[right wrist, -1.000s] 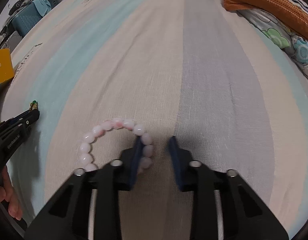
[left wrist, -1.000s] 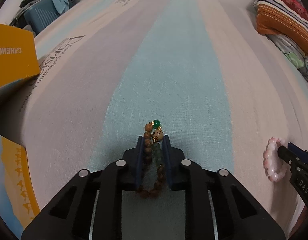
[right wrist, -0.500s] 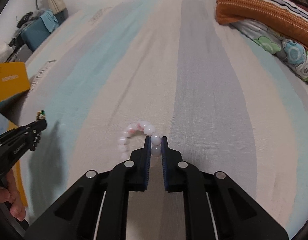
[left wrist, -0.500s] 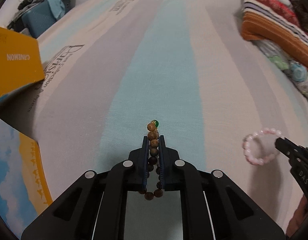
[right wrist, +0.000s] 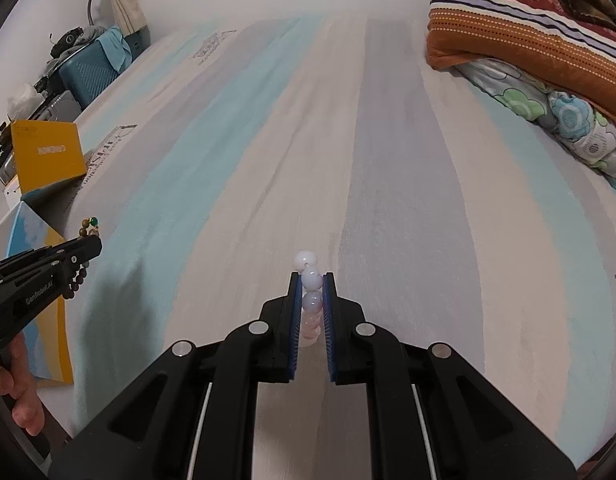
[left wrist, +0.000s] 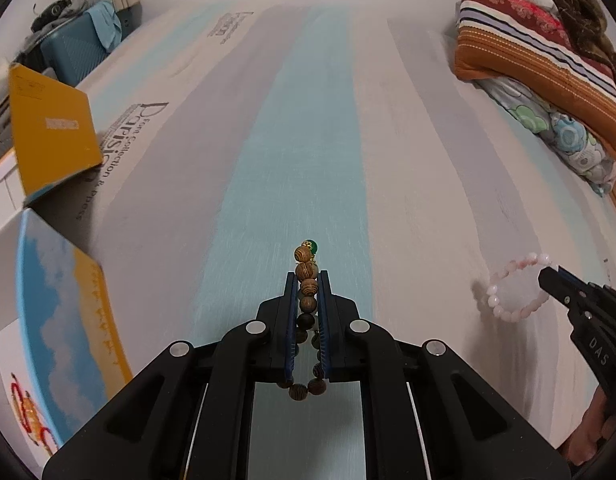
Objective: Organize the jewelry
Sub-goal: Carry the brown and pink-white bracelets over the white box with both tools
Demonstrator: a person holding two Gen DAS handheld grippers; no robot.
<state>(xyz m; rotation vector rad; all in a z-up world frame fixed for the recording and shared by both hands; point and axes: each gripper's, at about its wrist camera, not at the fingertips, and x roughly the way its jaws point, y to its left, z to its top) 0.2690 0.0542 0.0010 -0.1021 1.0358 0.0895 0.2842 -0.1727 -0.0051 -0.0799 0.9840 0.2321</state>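
Bedding fills my right side: a folded orange-and-red striped blanket [right wrist: 528, 36] on a floral quilt [right wrist: 568, 116] at the bed's right edge. At the left edge I see one open yellow-and-blue cardboard box [left wrist: 51, 136], with a teal suitcase [right wrist: 89, 74] beyond it near the wall. Two bracelets, one per tool. My left hand-held gripper [left wrist: 307, 280] is clenched on the brown wooden-bead bracelet with a green bead [left wrist: 306, 276]; my right hand-held gripper [right wrist: 311, 280] pinches the pale pink bead bracelet [right wrist: 310, 292]. Both hang above the striped blue, grey and cream bedsheet [right wrist: 388, 184], mid-bed.
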